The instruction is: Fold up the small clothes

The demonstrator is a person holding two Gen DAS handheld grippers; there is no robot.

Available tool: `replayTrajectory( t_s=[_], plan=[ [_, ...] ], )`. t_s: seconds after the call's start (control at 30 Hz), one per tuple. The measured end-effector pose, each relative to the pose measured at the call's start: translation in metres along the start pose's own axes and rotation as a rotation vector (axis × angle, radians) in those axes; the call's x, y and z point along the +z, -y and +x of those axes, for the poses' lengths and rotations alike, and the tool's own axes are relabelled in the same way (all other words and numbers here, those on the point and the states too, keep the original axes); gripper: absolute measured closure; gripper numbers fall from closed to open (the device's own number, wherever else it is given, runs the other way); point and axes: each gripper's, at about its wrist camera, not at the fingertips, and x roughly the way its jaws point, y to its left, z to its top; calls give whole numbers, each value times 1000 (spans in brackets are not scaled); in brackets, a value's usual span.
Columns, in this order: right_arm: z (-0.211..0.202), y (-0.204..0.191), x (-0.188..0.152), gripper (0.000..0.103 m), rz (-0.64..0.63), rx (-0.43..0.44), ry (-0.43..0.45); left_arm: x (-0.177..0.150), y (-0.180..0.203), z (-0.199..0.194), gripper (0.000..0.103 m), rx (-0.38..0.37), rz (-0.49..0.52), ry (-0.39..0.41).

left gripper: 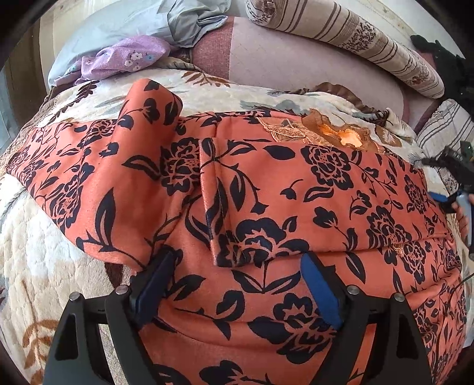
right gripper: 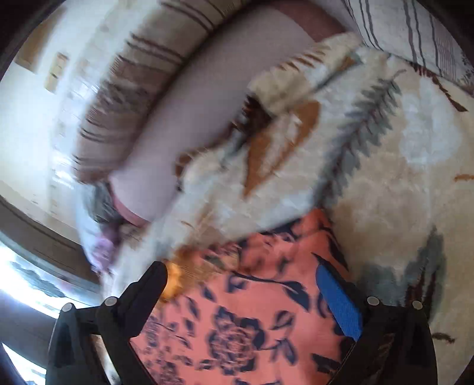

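Observation:
An orange garment with dark flower print (left gripper: 266,192) lies spread on a cream fleece blanket (left gripper: 44,266). Its lace collar (left gripper: 320,131) is at the far side, and one sleeve (left gripper: 148,118) is folded up across the body. My left gripper (left gripper: 237,275) hovers open just above the near part of the garment, with cloth lying under the gap and nothing pinched. My right gripper (right gripper: 246,287) is open too, over the garment's (right gripper: 246,325) edge near the collar lace (right gripper: 174,281). That view is blurred. From the left wrist view the right gripper (left gripper: 450,180) shows at the far right edge.
A purple flowered cloth (left gripper: 124,59) and a light blue cloth (left gripper: 142,26) lie at the back left. A long striped bolster (left gripper: 355,38) runs along the back of the pink cushion (left gripper: 296,62). Another striped pillow (right gripper: 414,32) lies at the right.

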Motion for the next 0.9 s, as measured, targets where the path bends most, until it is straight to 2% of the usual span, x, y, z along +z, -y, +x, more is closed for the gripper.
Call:
replayTrajectory(
  t_s=[0.03, 0.1, 0.17, 0.27, 0.3, 0.37, 0.43, 0.5, 0.53, 0.6, 0.67, 0.73, 0.83, 0.9],
  plan=[
    [-9, -5, -6, 7, -23, -43, 52, 1, -3, -3, 16, -20, -16, 4],
    [-37, -31, -28, 6, -162, -92, 161, 5, -15, -11, 16, -84, -82, 20],
    [-70, -61, -67, 5, -326, -72, 255, 10, -32, -30, 16, -164, -180, 73],
    [-95, -94, -137, 4, -477, 50, 271, 19, -67, -76, 16, -234, -296, 235],
    [-96, -104, -160, 4, -530, 59, 272, 20, -83, -92, 16, -245, -339, 298],
    [-91, -117, -206, 4, -632, 38, 286, 20, -122, -118, 16, -241, -448, 399],
    [-75, -122, -244, 4, -738, -11, 256, 17, -168, -131, 16, -228, -586, 443],
    [-56, -121, -270, 4, -803, -68, 226, 16, -216, -129, 16, -223, -705, 432],
    [-44, -119, -279, 4, -833, -98, 176, 18, -241, -123, 16, -218, -756, 416],
    [-33, -118, -278, 4, -838, -141, 123, 20, -282, -107, 16, -193, -852, 381],
    [-24, -113, -268, 1, -790, -112, 61, 23, -315, -86, 16, -202, -919, 338],
    [-22, -106, -263, 1, -746, -73, 41, 32, -336, -63, 16, -238, -951, 303],
    [-23, -106, -266, 1, -753, -74, 54, 44, -354, -36, 16, -255, -1008, 271],
    [-22, -105, -267, 1, -749, -71, 56, 49, -360, -23, 16, -216, -1020, 249]
  ],
)
